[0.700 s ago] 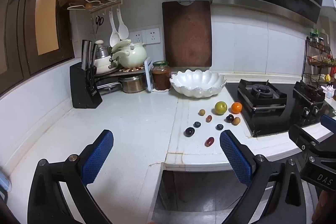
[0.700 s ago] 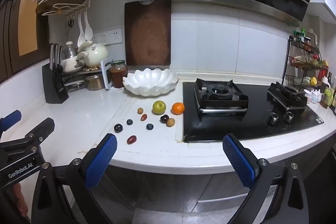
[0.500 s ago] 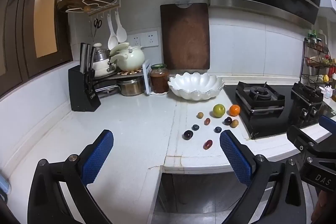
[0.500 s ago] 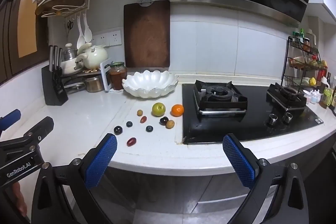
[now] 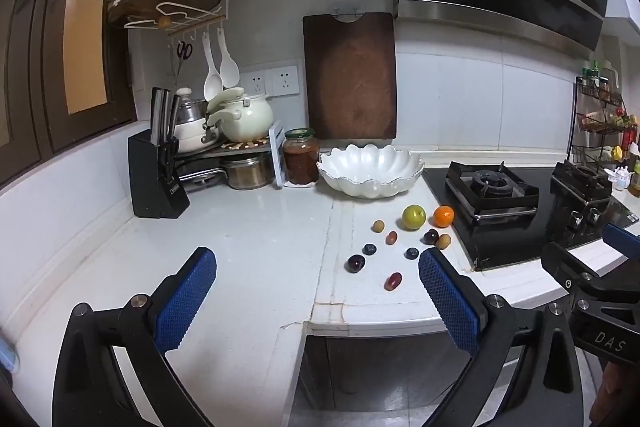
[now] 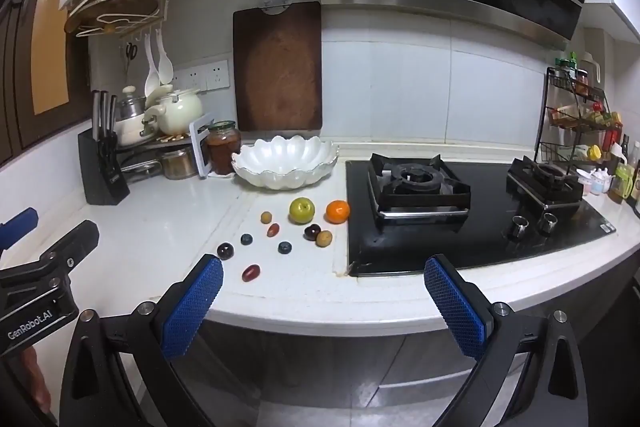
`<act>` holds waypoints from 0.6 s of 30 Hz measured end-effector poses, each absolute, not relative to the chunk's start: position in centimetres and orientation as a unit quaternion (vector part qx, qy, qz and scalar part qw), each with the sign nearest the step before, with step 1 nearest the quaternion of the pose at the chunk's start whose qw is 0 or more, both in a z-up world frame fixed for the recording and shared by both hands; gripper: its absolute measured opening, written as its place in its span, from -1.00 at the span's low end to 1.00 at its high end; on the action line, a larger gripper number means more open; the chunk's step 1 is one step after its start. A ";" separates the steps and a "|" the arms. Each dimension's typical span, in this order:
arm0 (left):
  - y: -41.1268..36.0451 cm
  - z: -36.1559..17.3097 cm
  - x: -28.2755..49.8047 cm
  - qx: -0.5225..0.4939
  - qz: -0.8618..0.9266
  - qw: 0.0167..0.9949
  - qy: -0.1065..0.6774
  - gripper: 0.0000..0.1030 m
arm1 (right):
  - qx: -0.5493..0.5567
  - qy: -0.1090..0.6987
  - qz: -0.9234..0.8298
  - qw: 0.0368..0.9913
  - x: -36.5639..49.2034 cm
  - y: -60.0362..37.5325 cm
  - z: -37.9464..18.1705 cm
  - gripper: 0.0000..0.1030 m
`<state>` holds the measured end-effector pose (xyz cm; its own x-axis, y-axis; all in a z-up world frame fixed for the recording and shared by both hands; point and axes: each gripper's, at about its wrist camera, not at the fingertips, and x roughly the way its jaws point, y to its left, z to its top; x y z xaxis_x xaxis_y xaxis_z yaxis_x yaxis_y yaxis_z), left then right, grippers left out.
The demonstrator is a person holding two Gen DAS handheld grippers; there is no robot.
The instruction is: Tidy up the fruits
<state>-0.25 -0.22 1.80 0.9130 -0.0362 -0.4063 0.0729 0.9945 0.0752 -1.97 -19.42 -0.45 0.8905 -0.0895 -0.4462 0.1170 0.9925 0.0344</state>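
While both grippers are hanging back from the near edge of the counter, nothing of the sorting is showing as done: the white scalloped bowl at the far side is sitting empty, as far as its visible inside tells, and every fruit is lying loose on the counter between the bowl and the near edge, just left of the stove. The left gripper is standing with its blue pads spread wide and nothing between them; the right gripper is doing the same, empty, and neither is touching any fruit. Fruits counted in the right view: a green apple and an orange lying nearest the bowl, side by side; a dark plum and a tan round fruit touching or nearly so just in front of them; a small tan fruit and a red grape to the left; two blueberries; a second dark plum further left; and a red grape lying nearest the edge. Judgement: the task is standing at its very start, with all ten pieces waiting to be moved, presumably into the bowl. The near red grape is looking like the easiest first pick; the small round ones are likely to roll if nudged.
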 end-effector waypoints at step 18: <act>0.1 1.7 -0.7 0.035 -0.030 0.978 0.206 1.00 | 0.025 0.219 -0.054 0.974 -2.3 -19.4 -0.1 0.99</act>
